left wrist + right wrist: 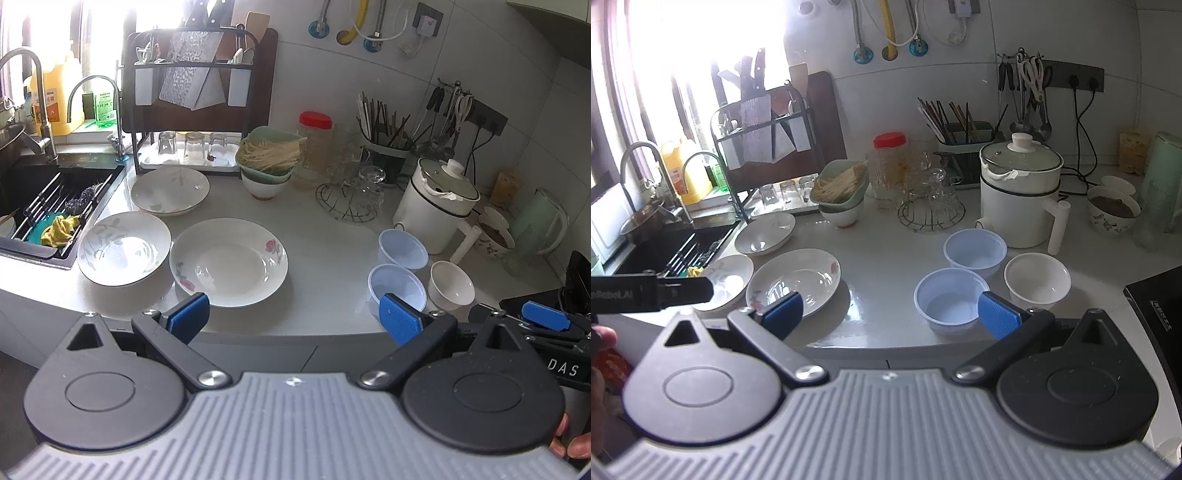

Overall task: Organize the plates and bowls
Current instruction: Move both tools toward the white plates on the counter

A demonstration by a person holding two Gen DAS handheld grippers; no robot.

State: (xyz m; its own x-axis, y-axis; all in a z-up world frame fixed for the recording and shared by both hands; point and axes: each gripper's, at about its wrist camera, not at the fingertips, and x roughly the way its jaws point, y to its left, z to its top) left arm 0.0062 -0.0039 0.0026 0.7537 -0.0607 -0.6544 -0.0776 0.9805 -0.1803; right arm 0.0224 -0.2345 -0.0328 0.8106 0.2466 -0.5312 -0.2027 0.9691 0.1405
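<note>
Three white plates lie on the counter: a rose-pattern plate (229, 262) (794, 280) in front, a leaf-pattern plate (123, 249) (726, 280) to its left, and a third plate (170, 190) (764, 232) behind. To the right stand two pale blue plastic bowls (397, 288) (951, 299), (402, 249) (975, 249), and a white ceramic bowl (452, 284) (1038, 277). My left gripper (293, 319) is open and empty, held before the counter edge. My right gripper (890, 315) is open and empty, near the front blue bowl.
A sink (55, 192) with a rack and yellow cloth lies at the left. A green bowl of noodles (269, 151) sits on a white bowl. A wire glass rack (351, 192), a white electric pot (436, 199), a red-lidded jar (316, 144) and a dish rack (192, 96) stand behind.
</note>
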